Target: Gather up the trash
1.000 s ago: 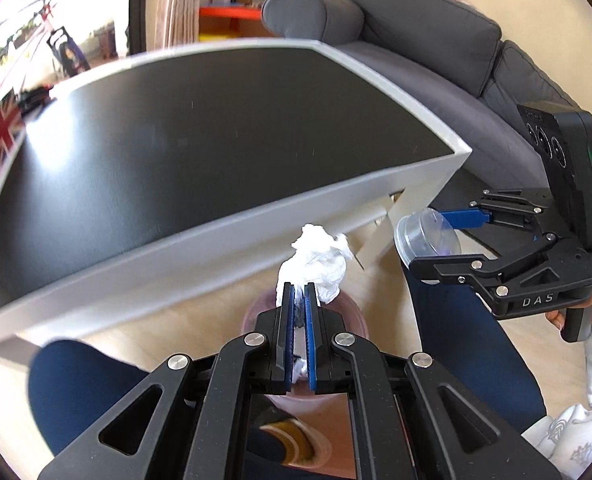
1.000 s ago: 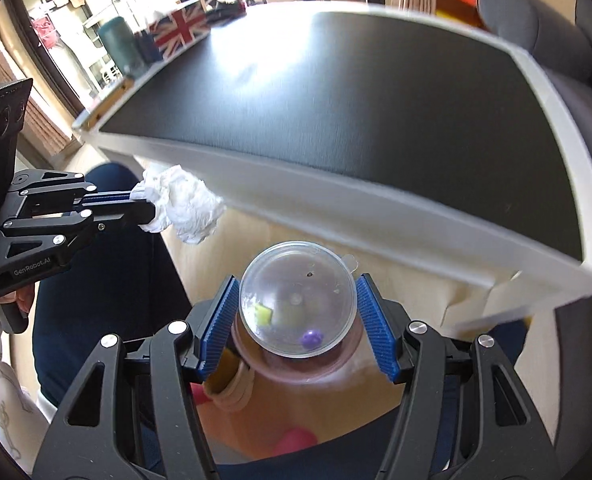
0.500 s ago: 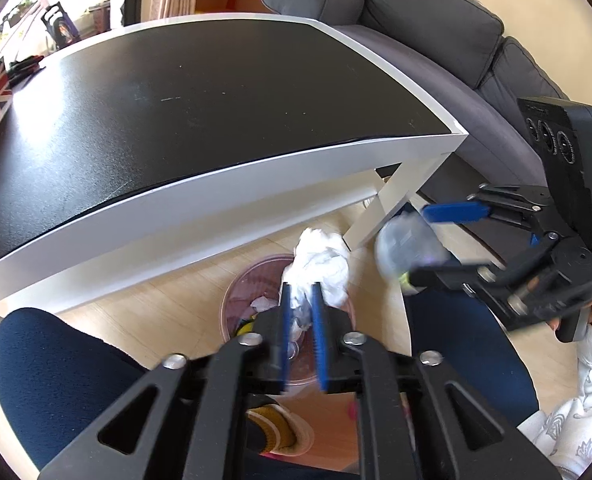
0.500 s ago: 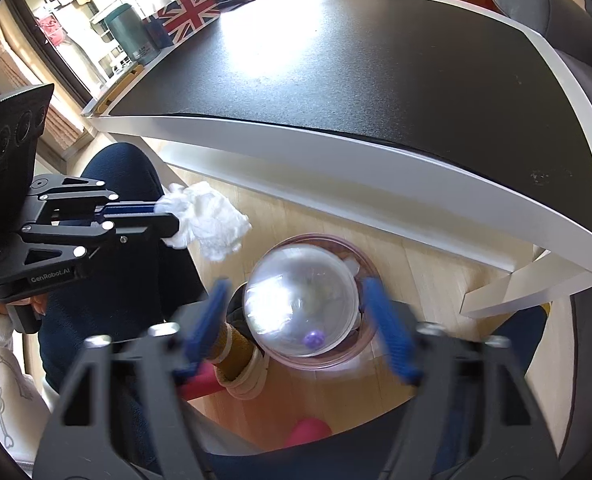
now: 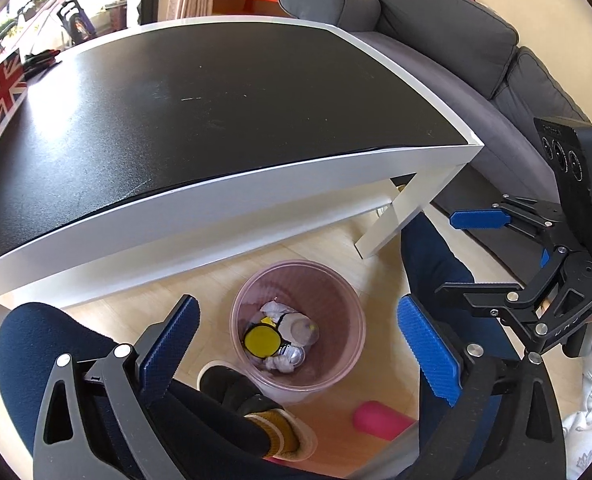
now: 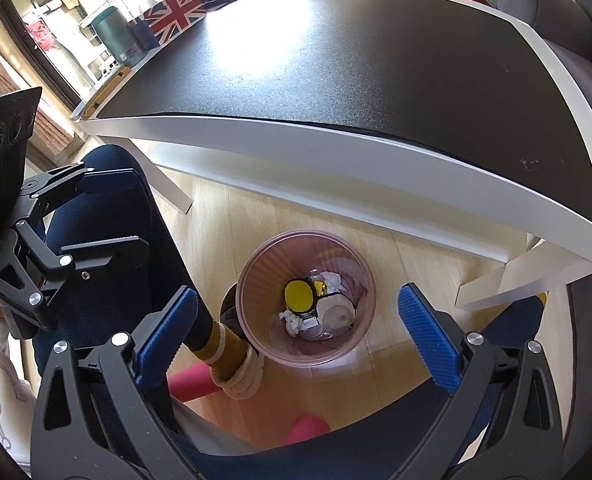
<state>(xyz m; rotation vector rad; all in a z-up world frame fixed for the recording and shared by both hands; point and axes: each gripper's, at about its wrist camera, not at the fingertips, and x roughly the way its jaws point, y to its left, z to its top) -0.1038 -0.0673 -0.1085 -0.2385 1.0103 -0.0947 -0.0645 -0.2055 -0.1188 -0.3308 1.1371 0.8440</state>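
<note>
Both the left gripper (image 5: 296, 354) and right gripper (image 6: 298, 330) hung above the pink bin (image 5: 352, 344), jaws opening wide with nothing between them. The trash (image 6: 316, 308) lay inside. A good release needed both centred over the rim.

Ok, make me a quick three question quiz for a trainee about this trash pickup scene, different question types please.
1. True or false: the pink bin stands on the black tabletop.
2. What colour is the round lid lying in the bin?
3. The left hand-held gripper is: A) shut on tissue, B) spread wide with nothing between its pads, C) out of view.

Key:
1. False; it stands on the floor beside the table.
2. Yellow.
3. B.
</note>
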